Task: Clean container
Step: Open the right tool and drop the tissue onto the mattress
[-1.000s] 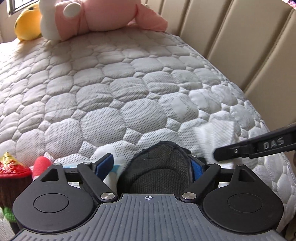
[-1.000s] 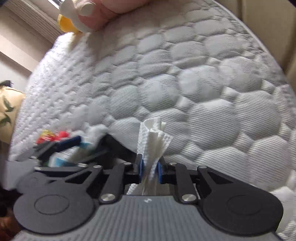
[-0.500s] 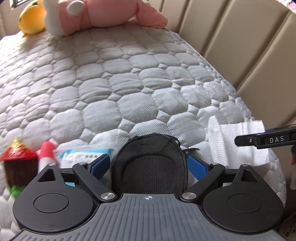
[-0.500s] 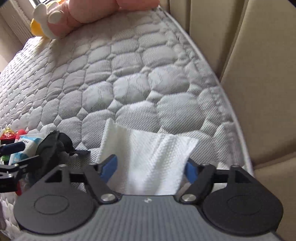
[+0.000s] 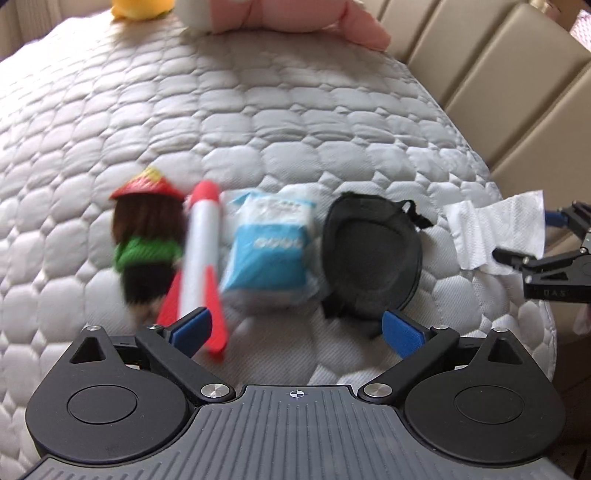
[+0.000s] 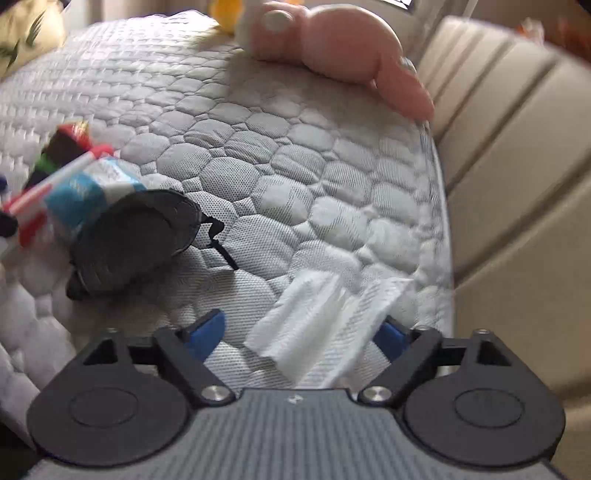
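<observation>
A black oval pouch (image 5: pixel 371 251) lies open on the quilted bed, seen also in the right wrist view (image 6: pixel 133 240). A white paper towel (image 5: pixel 495 229) lies flat near the bed's right edge, just in front of my right gripper (image 6: pixel 297 334), whose jaws are wide apart around it without touching (image 6: pixel 317 325). My left gripper (image 5: pixel 295 330) is open and empty, pulled back above the bed in front of the pouch. The right gripper also shows at the right edge of the left wrist view (image 5: pixel 546 236).
A blue tissue packet (image 5: pixel 269 251), a red and white toy rocket (image 5: pixel 201 258) and a small doll with a red hat (image 5: pixel 147 236) lie left of the pouch. A pink plush (image 6: pixel 332 48) and a yellow plush (image 5: pixel 140 7) lie at the far end. A beige padded headboard (image 6: pixel 517 166) borders the right side.
The left gripper let go of the pouch and drew back. The right gripper opened, released the paper towel onto the bed and drew back.
</observation>
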